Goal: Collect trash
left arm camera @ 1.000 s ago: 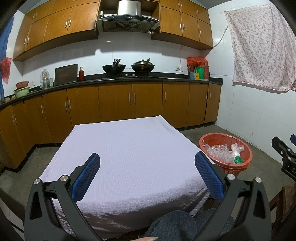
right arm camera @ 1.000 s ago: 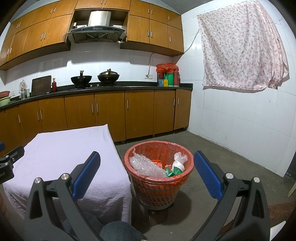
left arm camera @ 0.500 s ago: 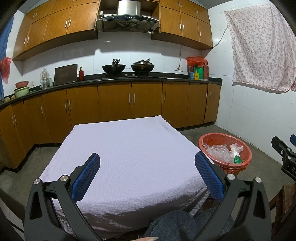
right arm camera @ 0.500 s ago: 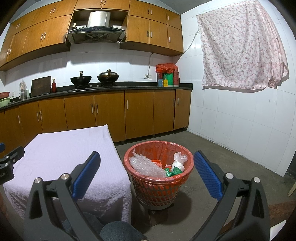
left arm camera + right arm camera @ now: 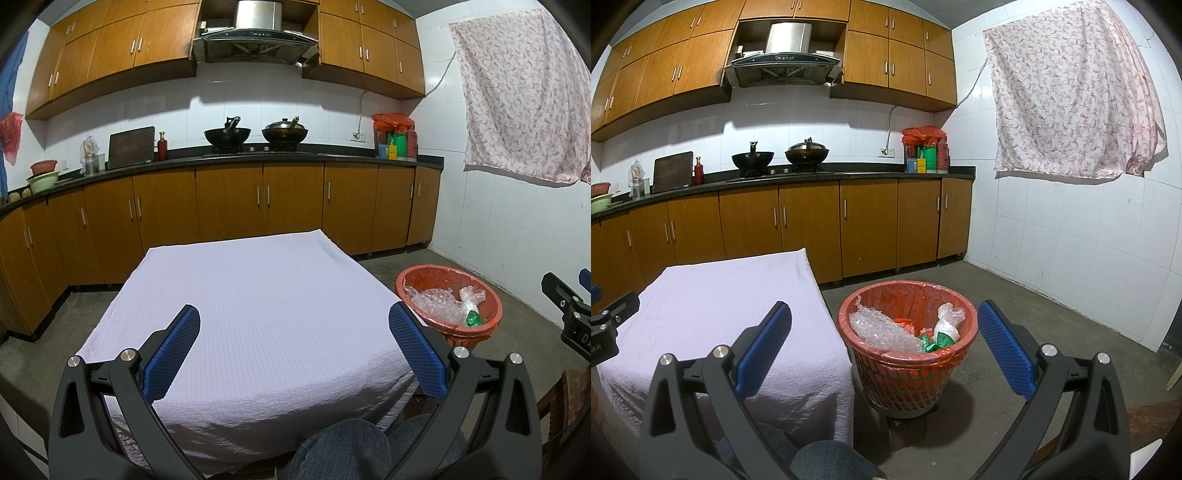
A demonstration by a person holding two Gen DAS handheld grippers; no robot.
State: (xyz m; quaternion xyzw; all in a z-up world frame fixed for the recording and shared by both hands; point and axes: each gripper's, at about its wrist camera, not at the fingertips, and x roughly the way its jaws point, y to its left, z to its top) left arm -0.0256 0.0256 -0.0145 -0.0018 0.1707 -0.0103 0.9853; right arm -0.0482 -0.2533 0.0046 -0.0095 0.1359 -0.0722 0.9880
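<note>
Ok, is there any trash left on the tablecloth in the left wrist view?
No, the white tablecloth shows only bare fabric, while bubble wrap and bags sit in the red basket beside it.

Bare cloth-covered table point(image 5: 258, 314), open floor point(image 5: 1015, 295) right of bin point(image 5: 908, 365), bin just beside table edge.

Table point(image 5: 258, 314) under white cloth; basket point(image 5: 905, 373) on floor point(image 5: 1015, 314).

Bright overhead light, sharp (edges bowed)
</note>
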